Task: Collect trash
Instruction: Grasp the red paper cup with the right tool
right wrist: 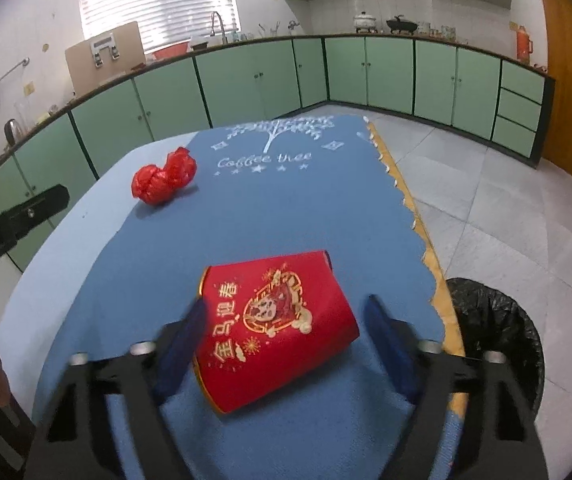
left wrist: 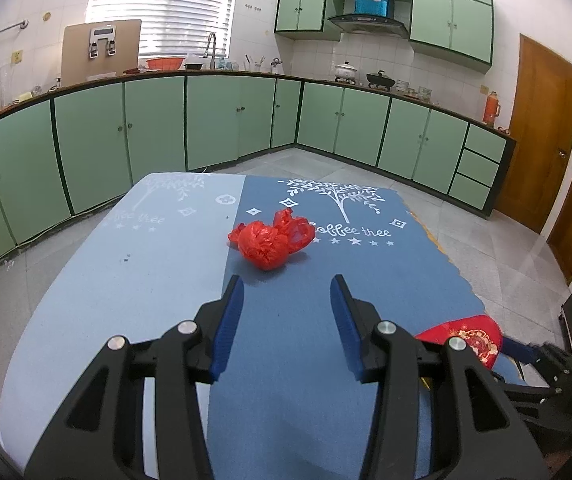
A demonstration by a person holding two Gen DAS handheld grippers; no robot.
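Our right gripper (right wrist: pixel 286 336) straddles the red paper cup (right wrist: pixel 274 328) on its side, jaws open, presumably to bin it in the black-lined bin (right wrist: pixel 497 332); left gripper (left wrist: pixel 286 320) hangs open, empty, short of the crumpled red plastic bag (left wrist: pixel 270 240).

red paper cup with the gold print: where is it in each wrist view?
Left wrist: red paper cup at lower right, lying on the table, partly hidden behind the left gripper's right finger.
Right wrist: the cup at lower centre, on its side between the right gripper fingers.
Shared landmark: crumpled red plastic bag on the blue tablecloth.
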